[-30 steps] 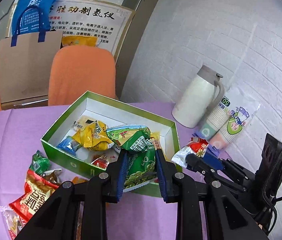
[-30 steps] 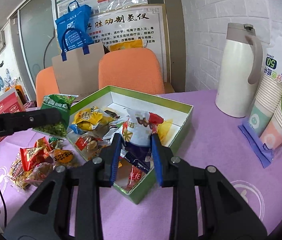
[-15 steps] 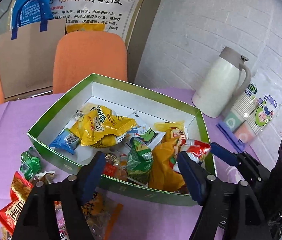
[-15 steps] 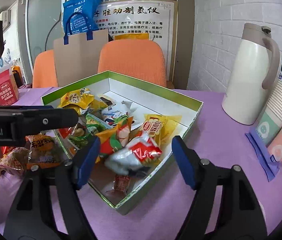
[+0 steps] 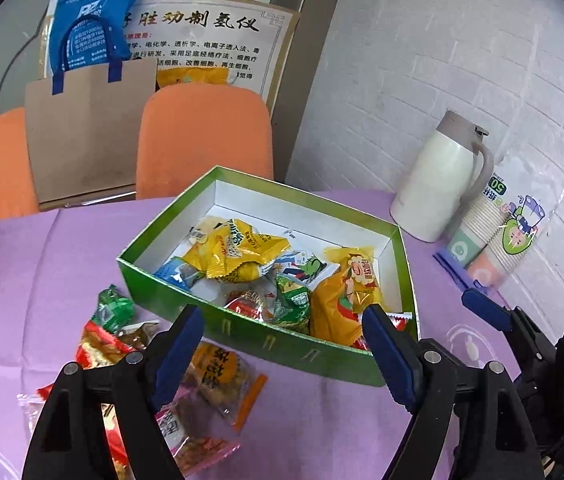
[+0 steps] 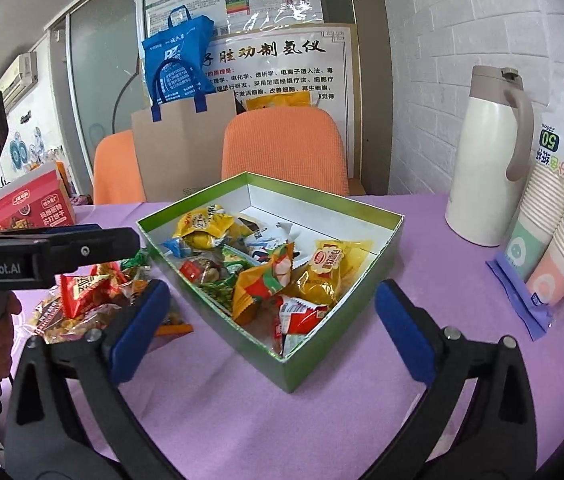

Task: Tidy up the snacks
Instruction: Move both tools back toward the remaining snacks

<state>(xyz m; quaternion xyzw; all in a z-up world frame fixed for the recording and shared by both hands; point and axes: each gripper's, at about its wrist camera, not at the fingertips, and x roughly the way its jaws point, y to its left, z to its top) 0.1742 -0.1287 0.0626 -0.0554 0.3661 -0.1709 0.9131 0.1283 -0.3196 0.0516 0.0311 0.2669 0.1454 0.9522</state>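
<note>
Left tool [image 5: 282, 350] spread empty, right tool [image 6: 272, 322] likewise, facing box [image 6: 345, 316]

Box [image 5: 293, 346] green outside, white inside. Packets in box [image 6: 266, 276] yellow, orange, red, green, blue. Loose packets [image 5: 130, 344] near left red, green, orange. Surface [image 6: 401, 380] covered in plain lilac cloth. Chairs [image 6: 282, 148] orange. Jug [image 6: 481, 160] cream, beige lid and handle. Tote bag [image 5: 90, 36] blue. Wall white brick. Gripper pads [image 6: 397, 328] blue on black frames.

Purple-clothed table [image 5: 42, 248] carries green box [image 5: 266, 340], loose snacks [image 5: 210, 376], thermos [image 5: 437, 184], cups [image 5: 497, 232].
</note>
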